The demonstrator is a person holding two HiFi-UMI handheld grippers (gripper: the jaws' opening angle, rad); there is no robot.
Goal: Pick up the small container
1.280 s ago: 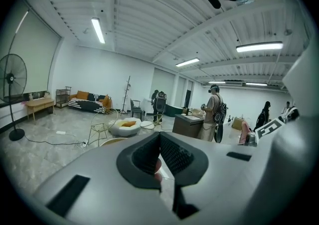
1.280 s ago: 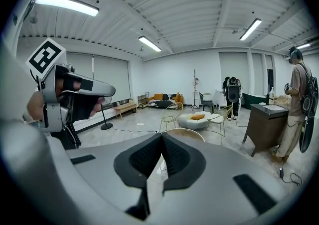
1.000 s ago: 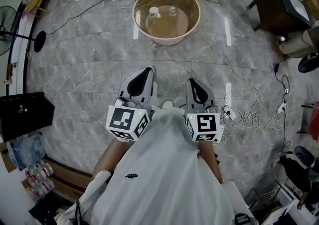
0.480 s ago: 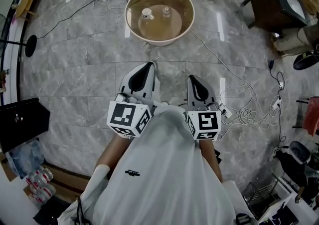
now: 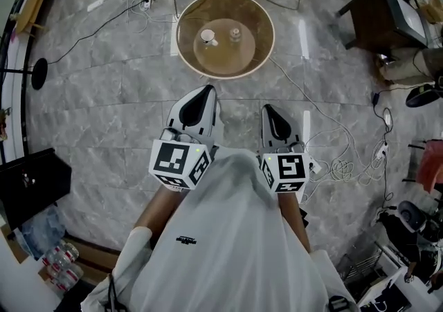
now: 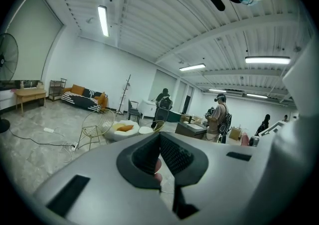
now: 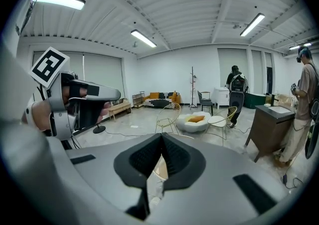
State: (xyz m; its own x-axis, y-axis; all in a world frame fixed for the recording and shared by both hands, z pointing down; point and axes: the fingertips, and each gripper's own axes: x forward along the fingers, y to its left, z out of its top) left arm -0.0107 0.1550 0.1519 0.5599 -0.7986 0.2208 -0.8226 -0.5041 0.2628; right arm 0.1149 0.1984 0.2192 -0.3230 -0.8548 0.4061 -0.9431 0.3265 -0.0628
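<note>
No legible txt, labels or nos.

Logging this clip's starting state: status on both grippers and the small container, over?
Left gripper and right gripper: jaws shut, empty. Small white container on round tan table, well ahead, untouched. Grey marble floor between, nothing blocking.

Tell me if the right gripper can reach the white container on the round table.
Probably not yet: the right gripper, jaws shut, sits short of the round table, with open floor between; nothing blocks the white container.
</note>
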